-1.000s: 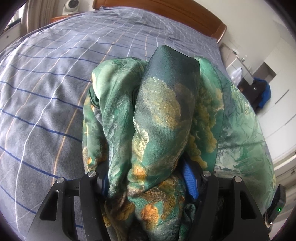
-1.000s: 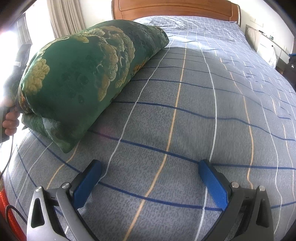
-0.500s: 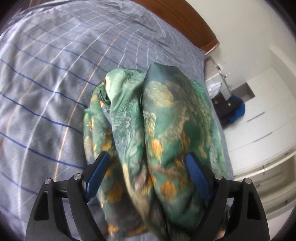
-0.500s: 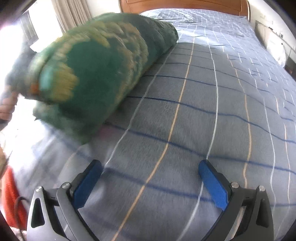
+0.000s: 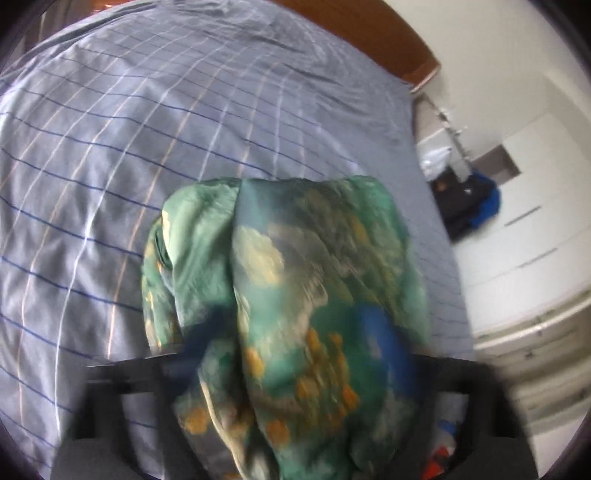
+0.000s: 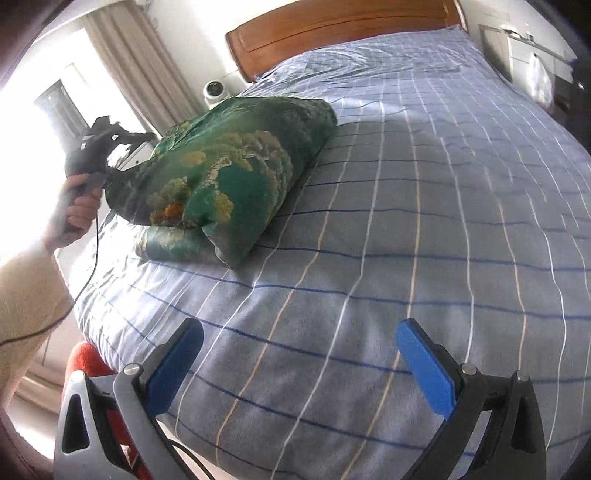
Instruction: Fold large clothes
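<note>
Left gripper (image 5: 295, 354) has backed off since a second ago: its fingers went from clamped on the garment (image 6: 236, 173) to spread a half-second back; now blurred, can't tell, though cloth still sits between them. Right gripper (image 6: 299, 365) unchanged, fingers wide apart, empty, over the bed's (image 6: 443, 221) foot edge. Folding looks essentially done, likely a release. Garment is a thick folded roll along the bed's left edge, long axis foot-to-headboard (image 6: 343, 26), near end pointing at the left gripper.

left gripper (image 5: 295, 354) motion-blurred, fingers (image 5: 388, 343) half hidden by garment (image 5: 295, 266)
</note>
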A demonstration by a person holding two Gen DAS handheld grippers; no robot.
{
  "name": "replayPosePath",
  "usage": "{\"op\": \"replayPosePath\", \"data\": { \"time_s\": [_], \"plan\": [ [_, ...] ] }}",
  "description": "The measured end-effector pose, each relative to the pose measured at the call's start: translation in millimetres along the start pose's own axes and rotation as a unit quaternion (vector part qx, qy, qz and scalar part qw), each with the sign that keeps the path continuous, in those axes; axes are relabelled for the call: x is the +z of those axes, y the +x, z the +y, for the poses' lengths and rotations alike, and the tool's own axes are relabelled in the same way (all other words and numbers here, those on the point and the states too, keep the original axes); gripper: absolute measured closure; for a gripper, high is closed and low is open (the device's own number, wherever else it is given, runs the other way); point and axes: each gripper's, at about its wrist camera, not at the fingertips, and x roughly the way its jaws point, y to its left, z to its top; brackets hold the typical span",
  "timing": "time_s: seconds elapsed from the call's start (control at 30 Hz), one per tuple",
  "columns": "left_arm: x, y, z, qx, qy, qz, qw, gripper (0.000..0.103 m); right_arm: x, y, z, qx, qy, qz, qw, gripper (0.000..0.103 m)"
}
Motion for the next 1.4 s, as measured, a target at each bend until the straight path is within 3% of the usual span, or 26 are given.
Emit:
{"op": "replayPosePath", "data": {
  "time_s": [0.17,0.23,0.3,0.4,0.47,0.5,0.57,0.63,0.73,0.83,0.97,1.1,1.23,1.4],
  "plan": [
    [-5.1,-39.2,-0.1,-0.021,0.012,-0.027,0.9993,0.089,-2.5,-1.5,-5.0,0.007,0.016,0.000,1.000,0.000],
    [-8.9,-50.2,16.7,0.002,0.024,-0.028,0.9993,0.089,-2.8,-8.7,-5.2,0.008,0.017,-0.012,1.000,0.000],
    [-17.1,-38.1,42.7,0.040,0.013,-0.014,0.9990,0.089,-1.2,-13.2,-5.3,0.012,0.016,-0.024,1.000,0.000],
    [-30.7,-10.8,77.4,0.040,-0.030,0.002,0.9987,0.087,2.3,-12.2,-2.5,0.023,0.015,-0.029,0.999,0.000],
    [-33.3,-11.3,78.2,0.030,-0.031,-0.013,0.9990,0.077,7.4,-6.6,2.0,0.025,0.014,-0.022,0.999,0.000],
    [-32.6,-13.0,79.2,0.018,-0.040,-0.013,0.9990,0.065,11.5,-4.7,5.1,0.030,0.014,-0.020,0.999,0.000],
    [-31.8,-16.7,79.3,-0.012,-0.051,-0.004,0.9986,0.056,21.5,-4.4,9.6,0.054,0.017,-0.021,0.998,0.000],
    [-30.4,-23.1,74.9,-0.036,-0.046,0.008,0.9982,0.032,36.3,-5.5,11.6,0.077,0.026,-0.025,0.996,0.000],
    [-31.7,-33.0,61.8,-0.043,-0.020,0.016,0.9987,0.010,67.9,-0.3,6.0,0.110,0.070,-0.021,0.991,0.000],
    [-36.6,-42.6,57.0,-0.053,-0.019,0.027,0.9981,0.009,98.8,18.0,-6.7,0.133,0.133,0.016,0.982,0.000],
    [-41.4,-56.6,77.2,-0.112,-0.066,0.015,0.9914,0.006,123.6,49.0,-21.6,0.203,0.186,0.054,0.960,0.000],
    [-50.0,-38.3,100.6,-0.107,-0.101,0.037,0.9884,0.004,135.7,86.1,-25.8,0.262,0.208,0.077,0.939,0.000],
    [-59.4,-19.5,118.2,-0.138,-0.132,0.044,0.9806,0.003,139.7,125.8,-20.2,0.266,0.214,0.111,0.934,0.000],
    [-57.9,1.3,116.7,-0.133,-0.129,0.042,0.9817,0.000,148.9,176.2,-5.4,0.287,0.207,0.147,0.924,0.000]
  ]
}}
